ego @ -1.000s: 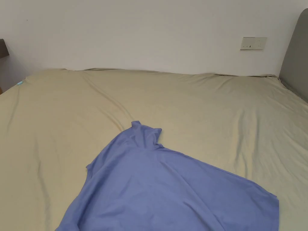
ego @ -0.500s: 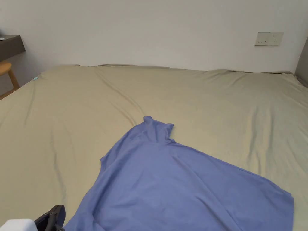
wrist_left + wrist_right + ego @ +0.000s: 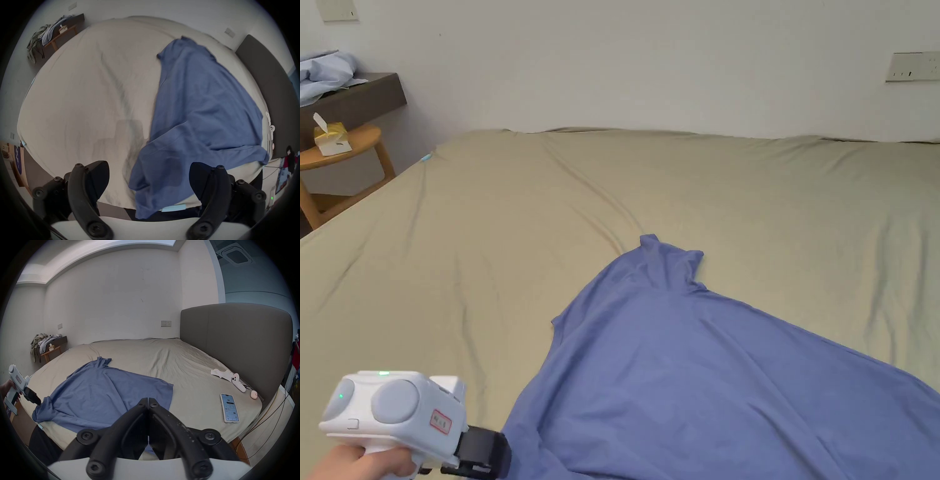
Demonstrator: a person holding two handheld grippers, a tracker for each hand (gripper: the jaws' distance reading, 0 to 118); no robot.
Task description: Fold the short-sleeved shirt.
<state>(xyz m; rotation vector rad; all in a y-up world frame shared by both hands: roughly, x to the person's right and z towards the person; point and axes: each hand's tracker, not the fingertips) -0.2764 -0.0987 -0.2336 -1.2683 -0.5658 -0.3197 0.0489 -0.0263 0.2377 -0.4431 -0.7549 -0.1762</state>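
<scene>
the shirt [image 3: 700,375] is a blue short-sleeved top spread loosely over the lower centre and right of the head view, on the beige bed [image 3: 487,219]. its near corner droops over the bed's edge at the lower middle of the left gripper view. it is unfolded and creased, one part bunched to a point near the middle of the head view. it looks thin, soft and light, likely to sag and drag when lifted, not slippery on the sheet; a hem corner or sleeve edge seems the best place to pinch it, one at each side.

the left gripper [image 3: 148,178] has its jaws wide apart with nothing between them, just above the hanging corner. in the right gripper view it sits at the left edge, close by the shirt's bunched corner.

the right gripper [image 3: 148,400] has its jaws pressed together, apparently empty, hovering over the near hem at lower centre.

a phone [image 3: 229,408] lies at the right of that view, well apart from the shirt.
</scene>
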